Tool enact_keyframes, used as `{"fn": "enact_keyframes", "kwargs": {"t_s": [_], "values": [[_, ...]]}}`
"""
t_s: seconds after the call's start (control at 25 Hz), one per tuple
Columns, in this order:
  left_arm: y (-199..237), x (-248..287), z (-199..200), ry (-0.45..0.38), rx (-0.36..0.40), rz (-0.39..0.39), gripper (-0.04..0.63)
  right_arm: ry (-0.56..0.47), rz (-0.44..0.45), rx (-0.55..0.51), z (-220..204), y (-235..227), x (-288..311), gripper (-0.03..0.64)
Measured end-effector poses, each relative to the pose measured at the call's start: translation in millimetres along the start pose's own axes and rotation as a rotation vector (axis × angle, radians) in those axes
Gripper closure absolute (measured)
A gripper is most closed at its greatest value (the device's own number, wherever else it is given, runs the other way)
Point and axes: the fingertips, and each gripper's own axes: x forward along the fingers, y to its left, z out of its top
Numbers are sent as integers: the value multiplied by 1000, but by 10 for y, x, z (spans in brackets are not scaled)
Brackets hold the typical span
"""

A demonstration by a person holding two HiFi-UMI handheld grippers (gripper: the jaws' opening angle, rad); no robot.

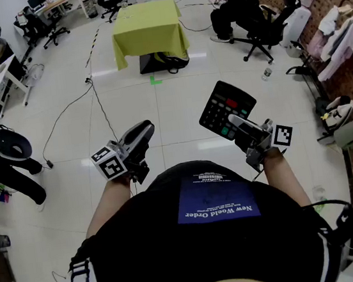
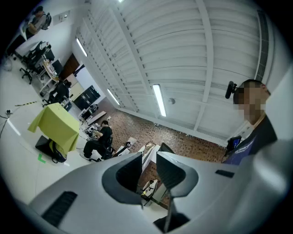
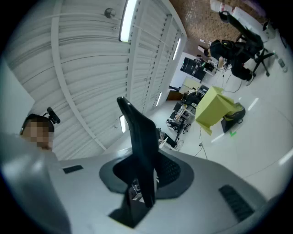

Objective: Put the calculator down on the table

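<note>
Right tool (image 1: 240, 124) was clamped on the calculator (image 1: 226, 107), jaws pinching its near edge so the keypad stood up just ahead of the tool, held over the floor (image 1: 178, 104). Left tool (image 1: 139, 135) hung beside it at about the same height, jaws apart with nothing between them. Well ahead of both stood the yellow-draped surface (image 1: 147, 26), far from the calculator.

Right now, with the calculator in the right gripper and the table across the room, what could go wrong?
1. The right gripper pinches the calculator by one end; it may pivot or slip while carried.
2. A cable trails across the floor toward the table: possible trip hazard.
</note>
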Motion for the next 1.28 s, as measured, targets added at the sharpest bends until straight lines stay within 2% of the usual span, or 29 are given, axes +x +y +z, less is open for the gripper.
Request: {"fn": "enact_keyframes", "kwargs": {"t_s": [0.24,0.52,0.84,0.96,1.12,1.28], "values": [[-231,522,-375,46,-16,-43,491,-48,-40,-3,152,-86,-641,545],[-519,1322,-812,155,-47,-156,492,-162,-125,-10,374,-143,-1515,546],[-347,2120,-1201,275,-111,-288,492,-297,-248,0,546,-508,-2092,545],[-112,2576,-1157,305,-136,-354,492,-344,-301,-17,846,-696,-2119,545],[175,3345,-973,358,-179,-438,492,-429,-344,-27,1501,-880,-2054,545],[405,3953,-795,409,-172,-506,492,-491,-371,-33,2006,-1117,-2007,545]]}}
